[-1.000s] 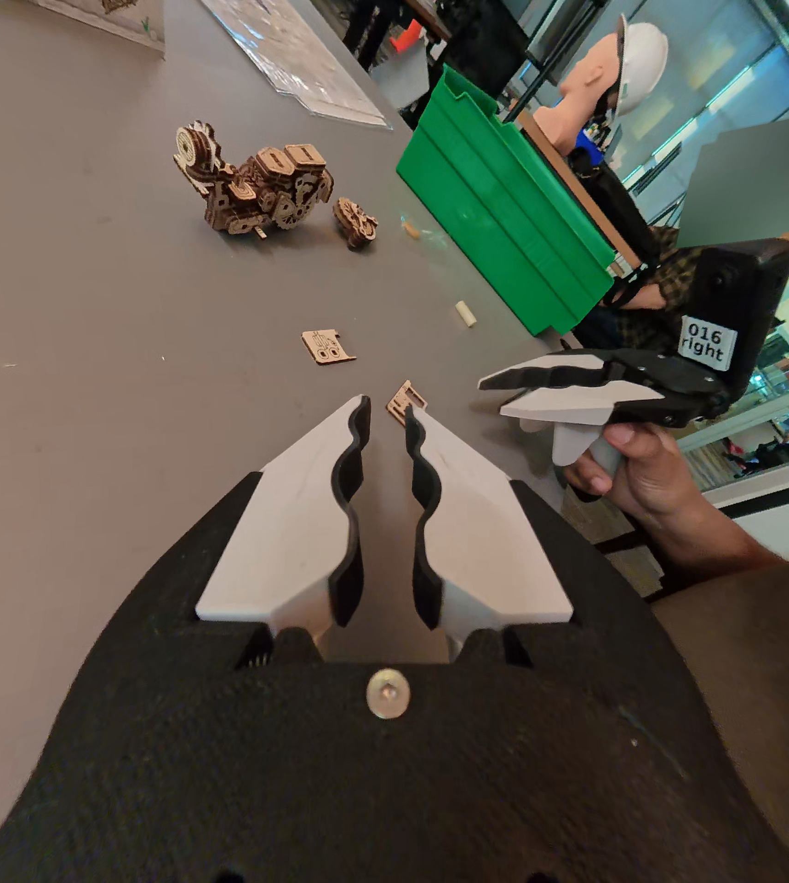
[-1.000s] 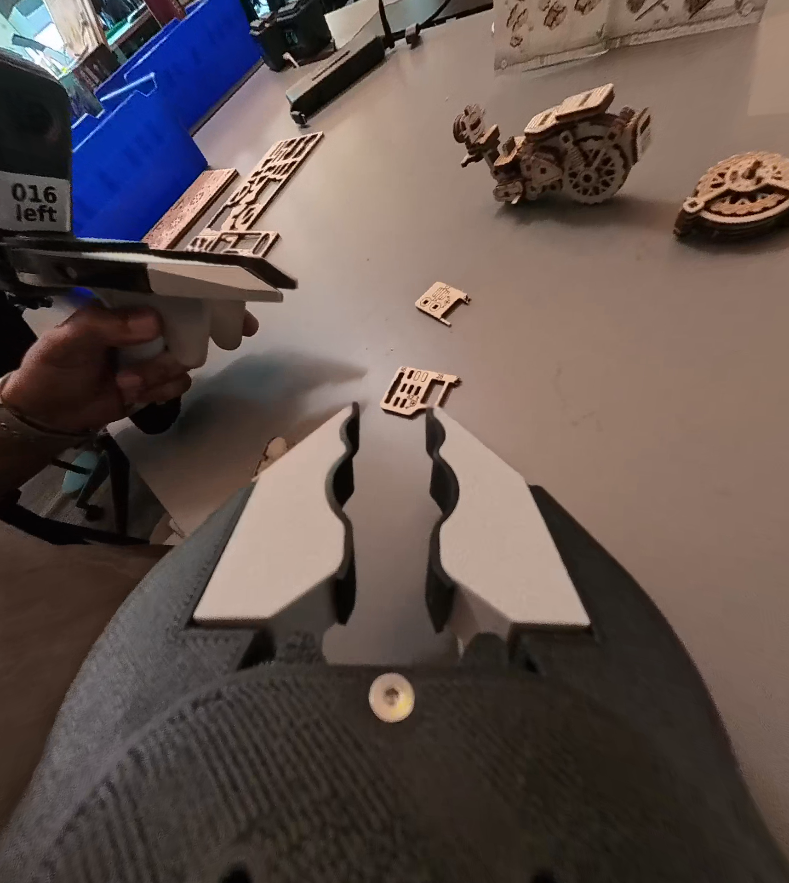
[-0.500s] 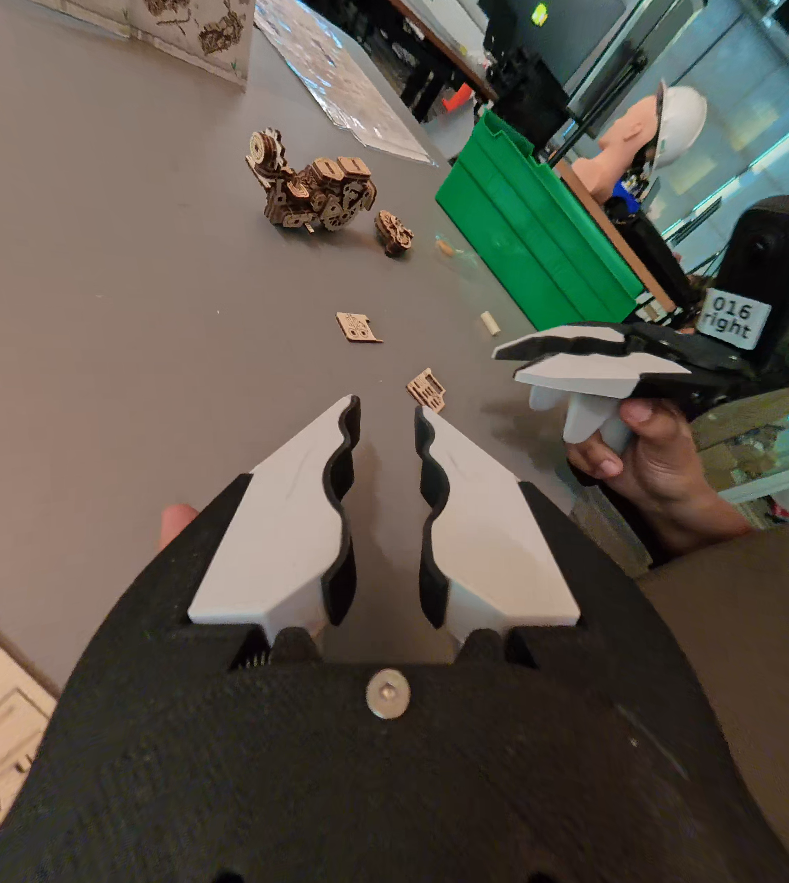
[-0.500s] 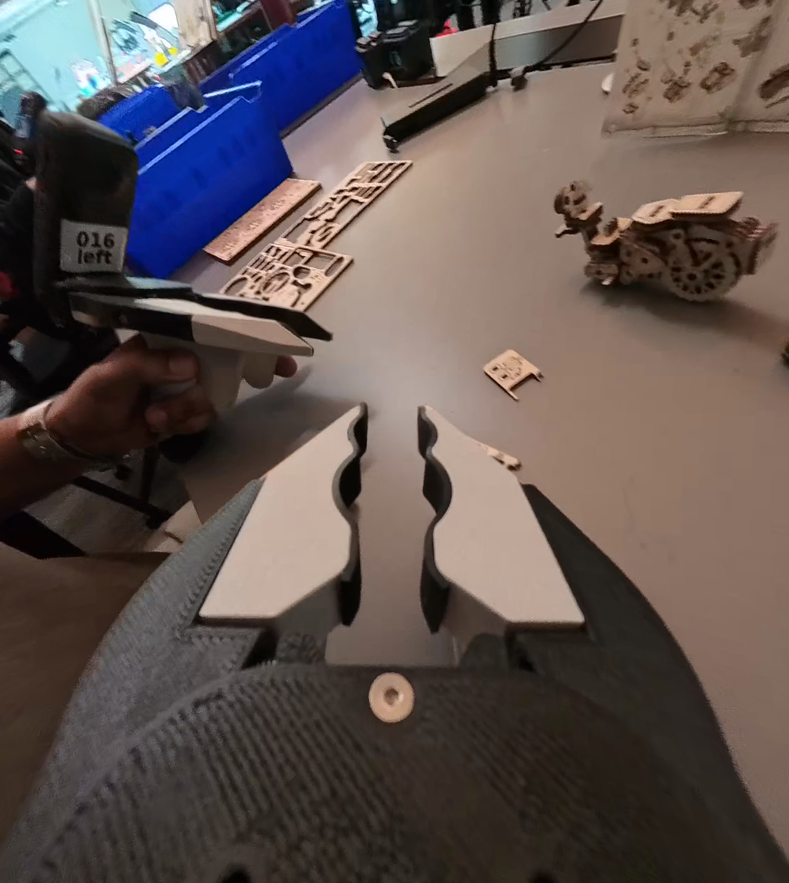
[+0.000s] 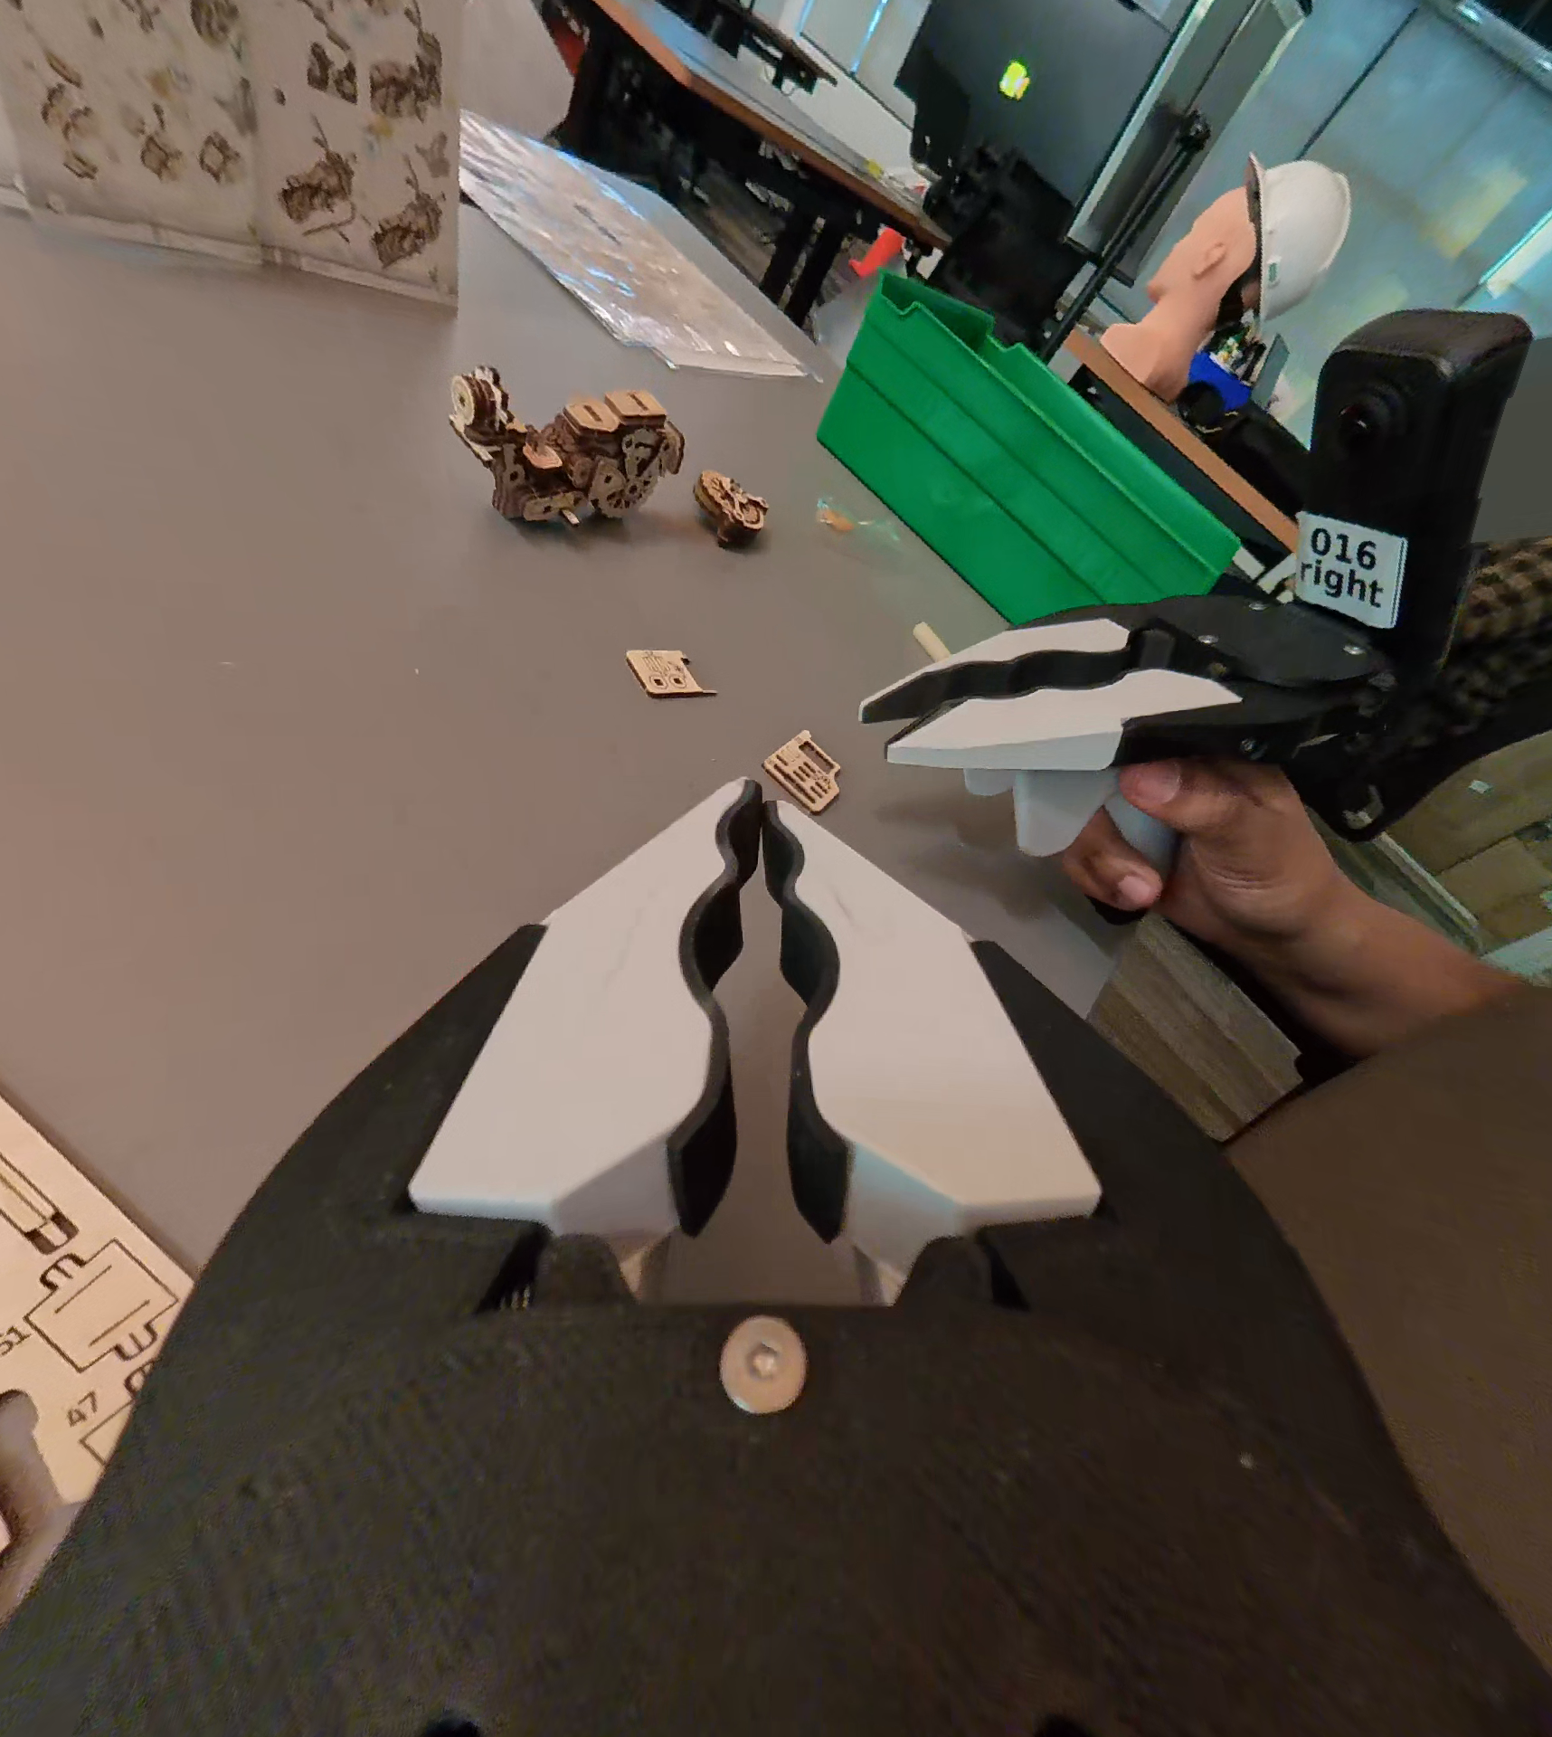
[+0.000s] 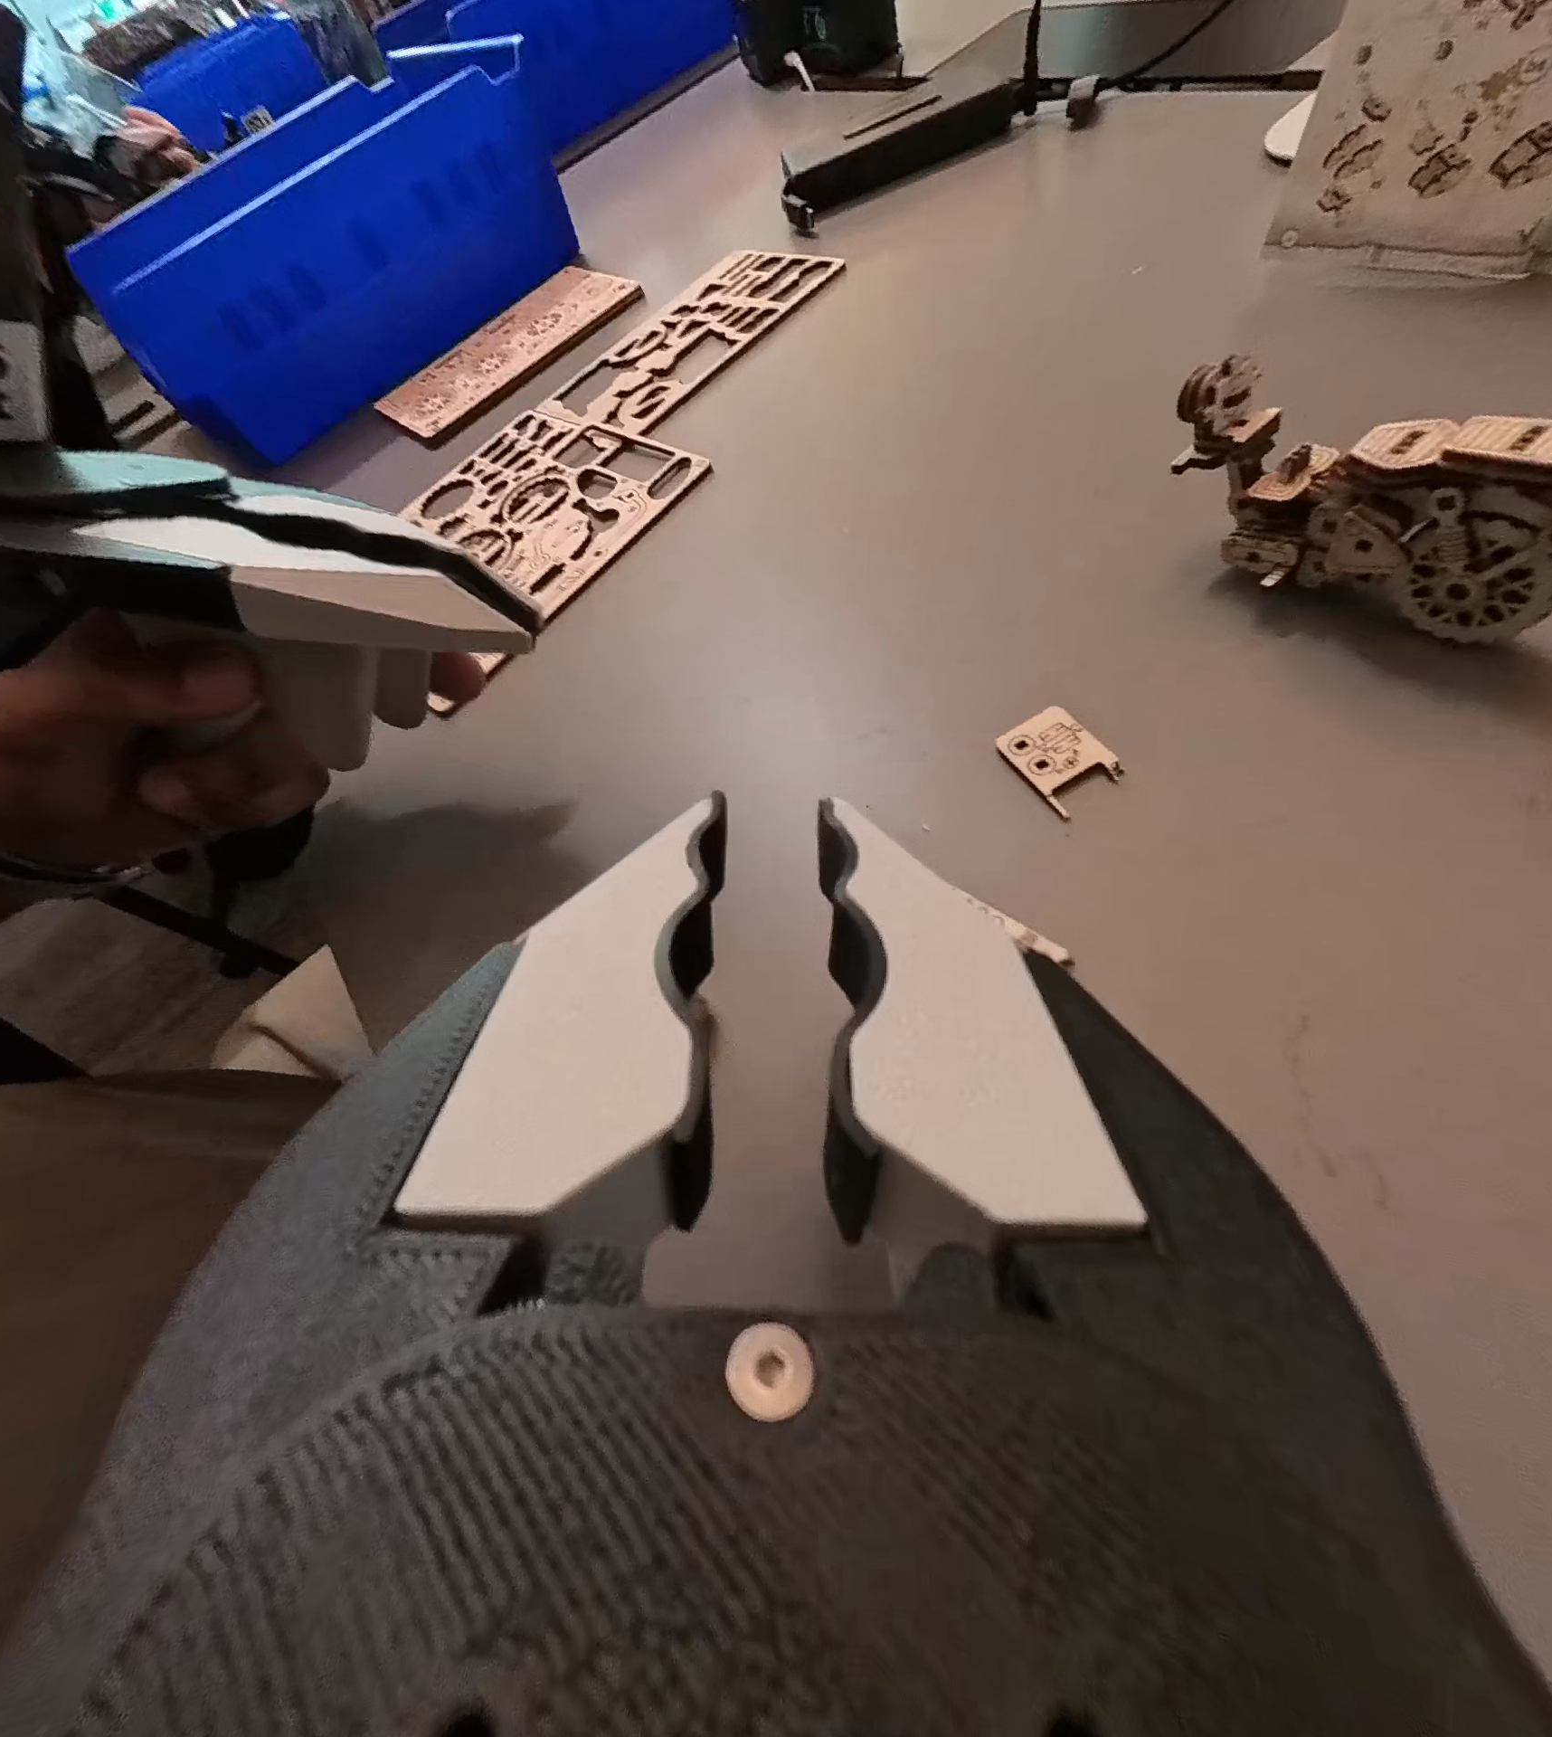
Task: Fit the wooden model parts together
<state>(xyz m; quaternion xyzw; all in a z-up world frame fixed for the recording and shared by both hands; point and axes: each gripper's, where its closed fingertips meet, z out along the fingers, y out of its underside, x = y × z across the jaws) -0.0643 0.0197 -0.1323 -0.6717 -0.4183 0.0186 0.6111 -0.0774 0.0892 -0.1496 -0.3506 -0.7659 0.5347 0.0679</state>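
- The left gripper is hovering above the grey desk, its fingers drawn together until the tips are all but touching, with nothing between them.
- The right gripper is hanging over the desk near its front edge, its fingers standing apart and empty; in the left wrist view it is sitting at about 3 o'clock, level and pointing across the desk, with a hand wrapping the grip beneath.
- A small flat wooden piece is lying on the desk just past the left fingertips, at roughly 1 o'clock, and just beside the right gripper's tips.
- A second flat piece is lying farther out at 12 o'clock, well apart from the first.
- The part-built wooden model is standing farther back at 11 o'clock, with a small round sub-assembly just beside it.
- Bare desk is lying open between the flat pieces and the model.
- A green bin is bounding the desk's edge at 2 o'clock, a blue bin the opposite side.
- Punched-out wooden sheets are lying near the blue bin.
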